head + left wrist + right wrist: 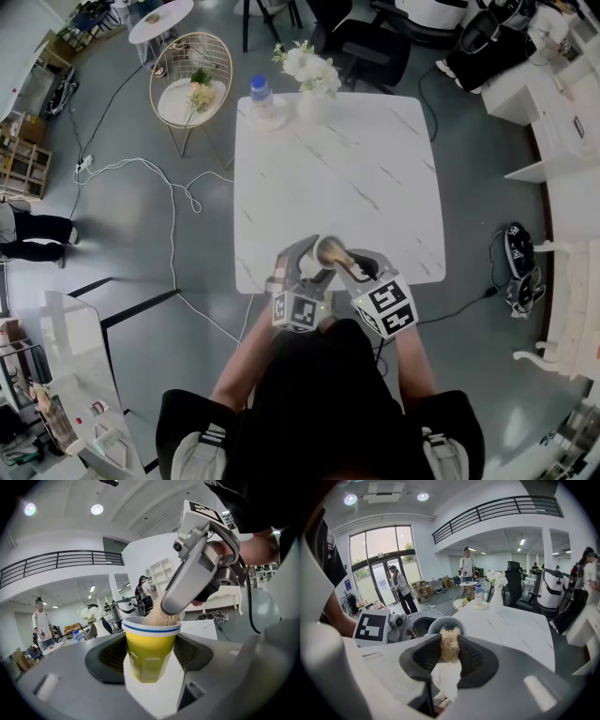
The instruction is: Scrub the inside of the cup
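A yellow cup [149, 654] with a white rim and a blue stripe stands upright between my left gripper's [151, 663] pads, which are shut on its sides. In the head view the cup [330, 250] hangs over the near edge of the white marble table [356, 169], close to the person's body. My right gripper [450, 649] is shut on a tan fibrous scrubber [449, 644]. It comes down from the upper right, and the scrubber [161, 617] sits in the cup's mouth. The cup's rim [438, 623] shows just behind the scrubber. The cup's inside is hidden.
At the table's far edge stand a water bottle [262, 94] and a vase of white flowers [312, 80]. A wire chair [192, 80] is beyond the far left corner and a black office chair [370, 47] behind. Cables [169, 187] run over the floor to the left.
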`<state>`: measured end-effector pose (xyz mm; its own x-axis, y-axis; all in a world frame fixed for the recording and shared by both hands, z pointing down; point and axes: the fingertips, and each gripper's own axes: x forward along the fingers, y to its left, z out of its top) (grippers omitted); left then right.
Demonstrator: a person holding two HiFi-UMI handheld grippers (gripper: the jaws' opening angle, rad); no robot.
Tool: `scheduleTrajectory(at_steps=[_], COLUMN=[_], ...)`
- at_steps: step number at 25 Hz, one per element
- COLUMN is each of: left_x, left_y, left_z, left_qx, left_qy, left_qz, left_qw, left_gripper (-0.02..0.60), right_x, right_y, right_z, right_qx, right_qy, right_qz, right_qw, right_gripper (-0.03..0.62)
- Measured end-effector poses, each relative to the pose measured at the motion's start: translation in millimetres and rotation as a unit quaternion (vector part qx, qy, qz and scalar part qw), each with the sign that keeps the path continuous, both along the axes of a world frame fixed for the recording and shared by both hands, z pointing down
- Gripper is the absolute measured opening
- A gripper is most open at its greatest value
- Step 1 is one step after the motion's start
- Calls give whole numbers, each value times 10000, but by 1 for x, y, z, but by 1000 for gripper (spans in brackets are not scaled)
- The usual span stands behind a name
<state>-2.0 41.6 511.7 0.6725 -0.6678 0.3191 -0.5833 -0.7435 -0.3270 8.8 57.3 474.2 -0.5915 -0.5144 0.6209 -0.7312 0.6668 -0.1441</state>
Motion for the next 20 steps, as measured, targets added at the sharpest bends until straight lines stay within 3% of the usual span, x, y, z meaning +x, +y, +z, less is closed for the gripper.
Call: scheduleTrajectory(at_steps=[20], left_x=[-1], left_y=[-4], left_z=[-2], left_qx=[6], left_qy=[99], left_qz=[0], left_qw=[10000], left_gripper=[316], right_x=[-8], right_y=[2], right_z=[0], right_qx=[0], right_qy=[26], right_qz=[-95], right_qw=[10000], right_gripper=[103])
